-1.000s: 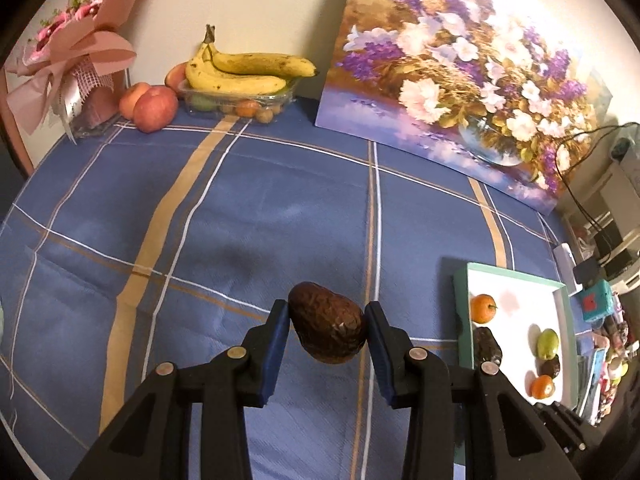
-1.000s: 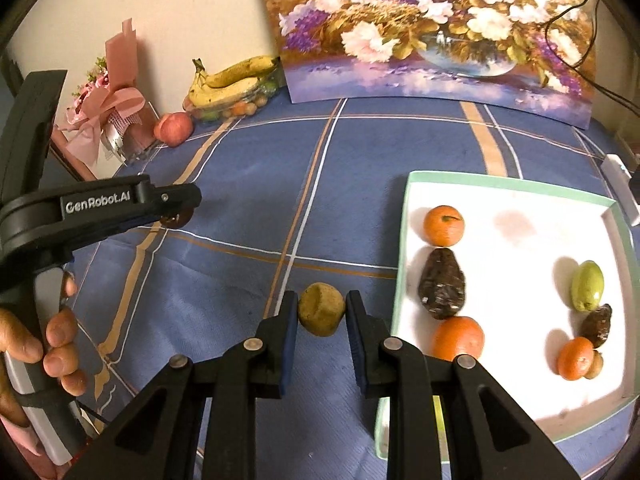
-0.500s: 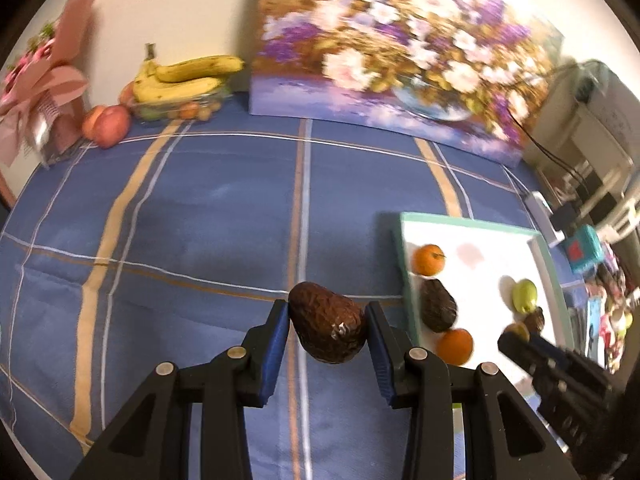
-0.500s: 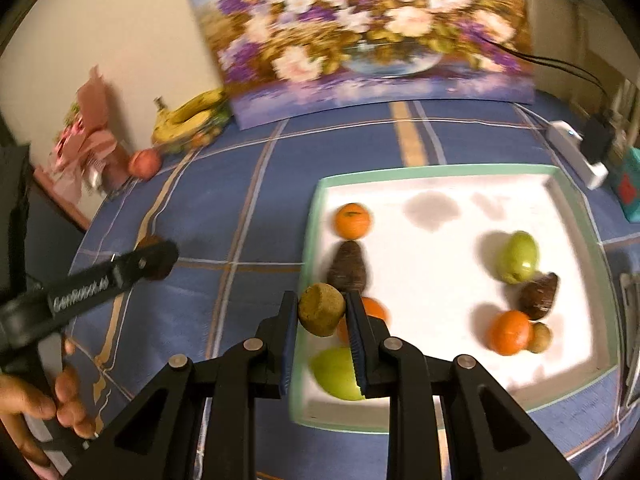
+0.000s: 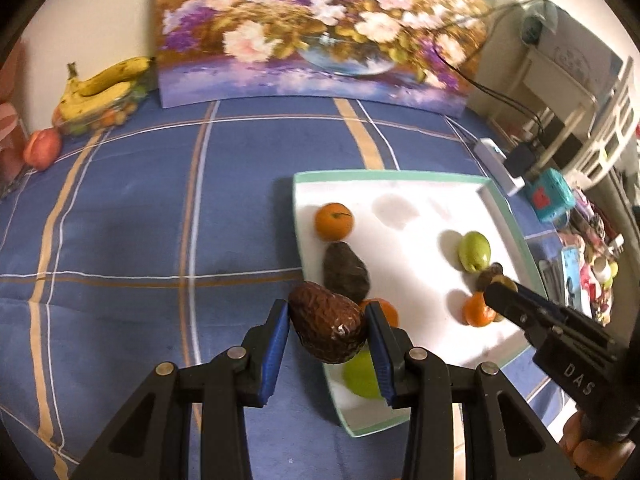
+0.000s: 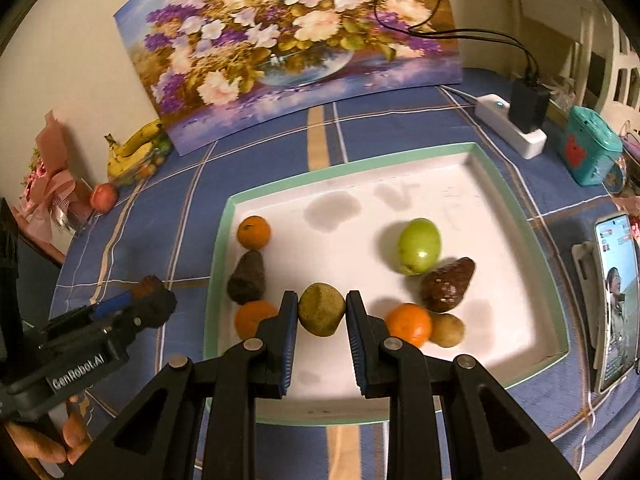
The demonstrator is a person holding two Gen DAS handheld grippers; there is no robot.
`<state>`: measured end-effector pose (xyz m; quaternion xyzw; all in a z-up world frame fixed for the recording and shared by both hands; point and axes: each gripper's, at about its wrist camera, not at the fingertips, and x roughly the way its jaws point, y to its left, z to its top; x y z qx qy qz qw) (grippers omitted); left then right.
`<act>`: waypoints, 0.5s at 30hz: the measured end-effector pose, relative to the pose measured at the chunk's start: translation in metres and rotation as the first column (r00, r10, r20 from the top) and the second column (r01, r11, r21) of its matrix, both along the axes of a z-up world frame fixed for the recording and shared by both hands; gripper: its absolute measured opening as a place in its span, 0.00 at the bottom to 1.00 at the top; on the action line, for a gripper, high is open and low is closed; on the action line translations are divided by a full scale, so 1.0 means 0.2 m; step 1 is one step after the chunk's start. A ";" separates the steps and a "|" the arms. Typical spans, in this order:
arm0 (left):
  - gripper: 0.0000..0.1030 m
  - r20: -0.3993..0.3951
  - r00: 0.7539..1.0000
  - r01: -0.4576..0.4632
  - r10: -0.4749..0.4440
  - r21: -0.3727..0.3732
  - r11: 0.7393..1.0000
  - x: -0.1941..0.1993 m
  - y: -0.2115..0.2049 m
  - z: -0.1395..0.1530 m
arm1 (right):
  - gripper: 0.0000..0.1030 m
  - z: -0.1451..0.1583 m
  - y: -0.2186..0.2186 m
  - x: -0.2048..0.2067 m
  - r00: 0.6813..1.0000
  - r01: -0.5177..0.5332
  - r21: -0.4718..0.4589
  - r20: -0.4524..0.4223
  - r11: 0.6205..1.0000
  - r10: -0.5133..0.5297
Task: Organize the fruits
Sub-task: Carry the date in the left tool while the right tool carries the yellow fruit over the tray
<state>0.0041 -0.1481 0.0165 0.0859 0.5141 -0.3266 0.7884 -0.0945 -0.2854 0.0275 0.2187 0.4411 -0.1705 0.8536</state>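
Observation:
My left gripper (image 5: pixel 326 332) is shut on a dark brown wrinkled avocado (image 5: pixel 326 326), held above the near left edge of the white tray with a green rim (image 5: pixel 400 175). My right gripper (image 6: pixel 322 312) is shut on a small round brown-green fruit (image 6: pixel 322 308), held over the tray (image 6: pixel 224 232). The tray's left side holds an orange (image 6: pixel 254 232), a dark avocado (image 6: pixel 247 278) and another orange (image 6: pixel 252 320). On its right lie a green fruit (image 6: pixel 419 245), a brown avocado (image 6: pixel 448 284), an orange (image 6: pixel 409 324) and a small brown fruit (image 6: pixel 447 329). A green fruit (image 5: pixel 362 372) shows under my left fingers.
A flower painting (image 6: pixel 296 40) leans on the back wall. Bananas (image 5: pixel 104 88) on a box of fruit and a peach (image 5: pixel 42 148) sit far left beside a pink bouquet (image 6: pixel 48 188). A power strip (image 6: pixel 512 124), a teal box (image 6: pixel 592 148) and a phone (image 6: pixel 616 296) flank the tray's right.
Both grippers have swung right across the blue cloth, each with its fruit. The right one now hangs over the tray; the left has reached its near left edge.

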 end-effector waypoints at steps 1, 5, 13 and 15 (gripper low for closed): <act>0.40 -0.002 1.000 0.007 -0.007 0.003 1.000 -0.01 -0.01 -0.01 | 0.25 0.00 -0.01 -0.01 1.000 0.004 0.000 0.000 1.000 -0.004; 0.40 -0.016 1.000 0.021 -0.021 0.011 1.000 -0.02 -0.05 -0.04 | 0.25 0.01 -0.06 -0.04 1.000 0.023 0.002 0.003 1.000 -0.023; 0.40 -0.040 0.999 0.036 -0.035 0.030 0.999 -0.04 -0.10 -0.09 | 0.25 -0.02 -0.08 -0.06 1.000 0.022 0.012 -0.016 1.000 -0.022; 0.40 -0.046 0.998 0.037 -0.036 0.034 0.999 -0.03 -0.10 -0.10 | 0.25 -0.04 -0.08 -0.04 0.999 0.013 0.019 -0.032 1.000 -0.013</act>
